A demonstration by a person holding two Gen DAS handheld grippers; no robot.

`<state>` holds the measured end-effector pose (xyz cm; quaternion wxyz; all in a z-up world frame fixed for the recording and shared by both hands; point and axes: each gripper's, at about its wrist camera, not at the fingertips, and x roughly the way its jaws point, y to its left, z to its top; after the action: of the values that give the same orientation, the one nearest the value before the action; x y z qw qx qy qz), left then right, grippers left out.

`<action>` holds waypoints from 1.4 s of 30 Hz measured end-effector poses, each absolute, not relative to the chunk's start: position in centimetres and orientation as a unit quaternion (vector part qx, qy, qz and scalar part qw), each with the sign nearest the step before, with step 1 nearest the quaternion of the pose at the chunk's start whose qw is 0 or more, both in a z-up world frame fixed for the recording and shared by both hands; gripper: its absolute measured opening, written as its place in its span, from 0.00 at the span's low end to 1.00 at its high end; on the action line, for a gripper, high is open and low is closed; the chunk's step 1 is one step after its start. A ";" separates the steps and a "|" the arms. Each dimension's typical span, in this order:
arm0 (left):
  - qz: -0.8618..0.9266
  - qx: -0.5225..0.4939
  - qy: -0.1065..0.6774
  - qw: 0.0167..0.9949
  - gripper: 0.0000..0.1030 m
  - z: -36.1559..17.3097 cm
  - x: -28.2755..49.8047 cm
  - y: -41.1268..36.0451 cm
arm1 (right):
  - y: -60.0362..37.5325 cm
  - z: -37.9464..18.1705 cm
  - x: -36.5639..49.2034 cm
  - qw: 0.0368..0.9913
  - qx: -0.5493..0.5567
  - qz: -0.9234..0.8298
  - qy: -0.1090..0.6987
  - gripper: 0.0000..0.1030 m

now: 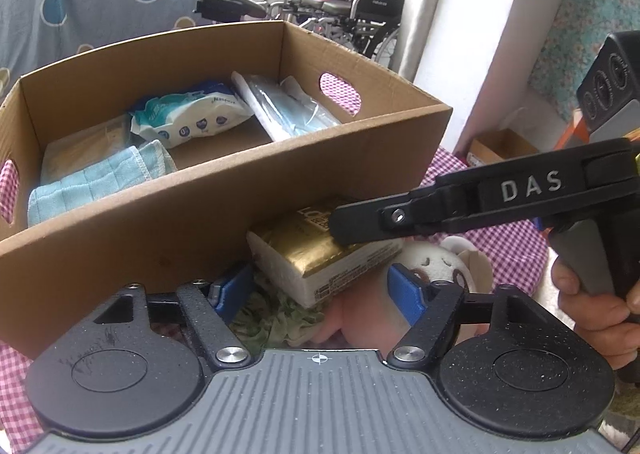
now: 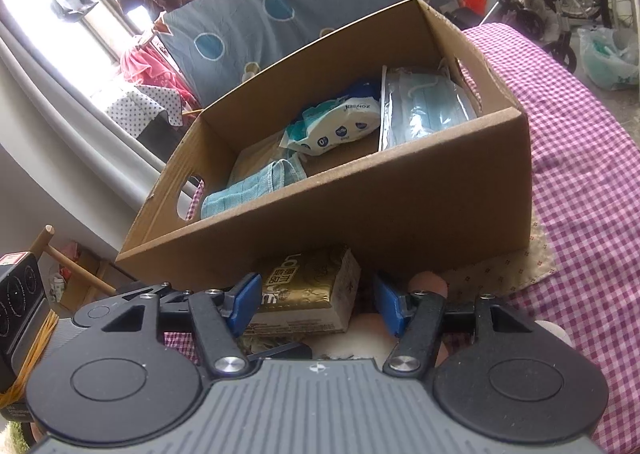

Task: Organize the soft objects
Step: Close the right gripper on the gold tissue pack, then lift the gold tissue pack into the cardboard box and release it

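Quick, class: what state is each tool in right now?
Left tool: open, around the gold tissue pack, pads not touching.
Right tool: open, straddling the same pack.

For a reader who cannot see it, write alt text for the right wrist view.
A gold-wrapped tissue pack lies between the blue pads of the right tool, in front of an open brown cardboard box holding a folded blue cloth, a wipes packet and bagged face masks.
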<state>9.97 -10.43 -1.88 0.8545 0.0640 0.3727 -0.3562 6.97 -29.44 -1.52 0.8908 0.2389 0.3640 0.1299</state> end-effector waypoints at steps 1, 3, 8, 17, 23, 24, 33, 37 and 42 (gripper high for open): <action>-0.357 0.062 0.372 0.854 0.67 -1.9 10.0 -10.5 | -29.4 -1.6 7.1 0.889 0.241 0.131 0.366 0.59; -0.355 0.060 0.371 0.856 0.65 -1.9 10.0 -10.5 | -29.4 -1.8 7.3 0.886 0.244 0.137 0.369 0.55; -0.355 0.061 0.360 0.861 0.64 -1.5 9.5 -10.5 | -29.1 -1.9 7.2 0.882 0.253 0.144 0.370 0.54; -0.361 0.062 0.322 0.873 0.64 1.1 7.3 -10.0 | -28.6 0.0 4.9 0.893 0.244 0.144 0.351 0.54; -0.360 0.061 0.286 0.886 0.64 3.9 6.2 -9.5 | -28.4 2.5 3.0 0.904 0.238 0.148 0.322 0.54; -0.360 0.060 0.280 0.888 0.64 4.4 6.2 -9.3 | -28.4 3.0 2.7 0.906 0.236 0.149 0.317 0.54; -0.345 0.056 0.252 0.902 0.64 7.5 8.4 -8.2 | -27.6 7.0 4.2 0.918 0.217 0.182 0.279 0.54; -0.340 0.061 0.253 0.904 0.64 7.9 10.2 -8.5 | -27.1 7.8 6.1 0.916 0.212 0.195 0.278 0.54; -0.345 0.064 0.274 0.895 0.64 7.9 13.8 -10.0 | -27.5 8.4 9.3 0.913 0.204 0.201 0.292 0.54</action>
<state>13.76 -10.04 7.91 0.8955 0.0640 0.2739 -0.3450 9.31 -27.48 8.36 0.9126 0.2036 0.2920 0.2013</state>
